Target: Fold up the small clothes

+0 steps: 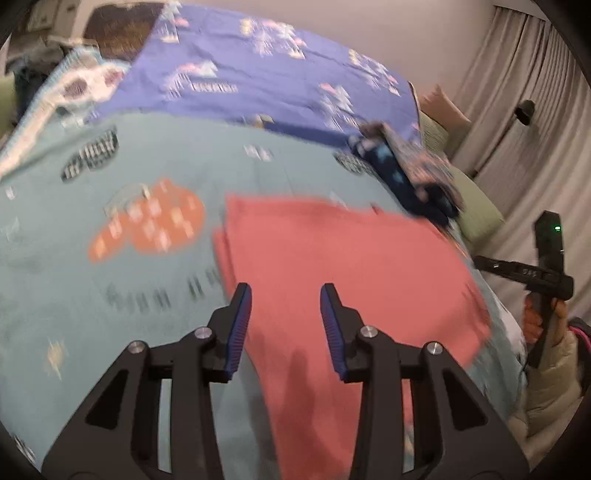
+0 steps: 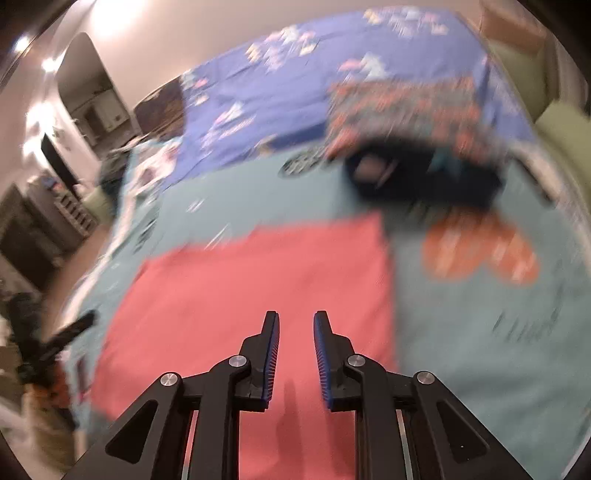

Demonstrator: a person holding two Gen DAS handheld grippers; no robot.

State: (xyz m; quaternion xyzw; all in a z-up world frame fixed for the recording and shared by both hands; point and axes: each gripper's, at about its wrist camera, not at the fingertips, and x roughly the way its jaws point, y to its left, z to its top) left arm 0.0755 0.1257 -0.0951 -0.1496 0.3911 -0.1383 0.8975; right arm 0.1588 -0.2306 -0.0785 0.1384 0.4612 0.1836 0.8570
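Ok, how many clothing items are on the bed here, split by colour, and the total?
Pink, lying flat: 1, the pink garment
Dark and patterned, heaped beyond it: 1 pile, too blurred to separate into pieces
Total: 2 groups that can be told apart

Teal bedspread (image 1: 74,258) covers the bed, printed with an orange blob motif (image 1: 147,221) dotted with pale squares, plus dark oval patches (image 1: 92,155) and short dark dashes. Purple sheet (image 1: 258,74) with pale tree-like prints lies across the far part of the bed, overlapping the teal. Green pillow (image 1: 476,206) at the bed's right edge, a pinkish cushion (image 1: 443,103) behind it. Grey pleated curtains (image 1: 517,92) along the right wall. Right wrist view: arched doorway (image 2: 88,92) in the left wall, bright ceiling lights (image 2: 107,18), dark furniture (image 2: 33,236) low on the left, all motion-blurred
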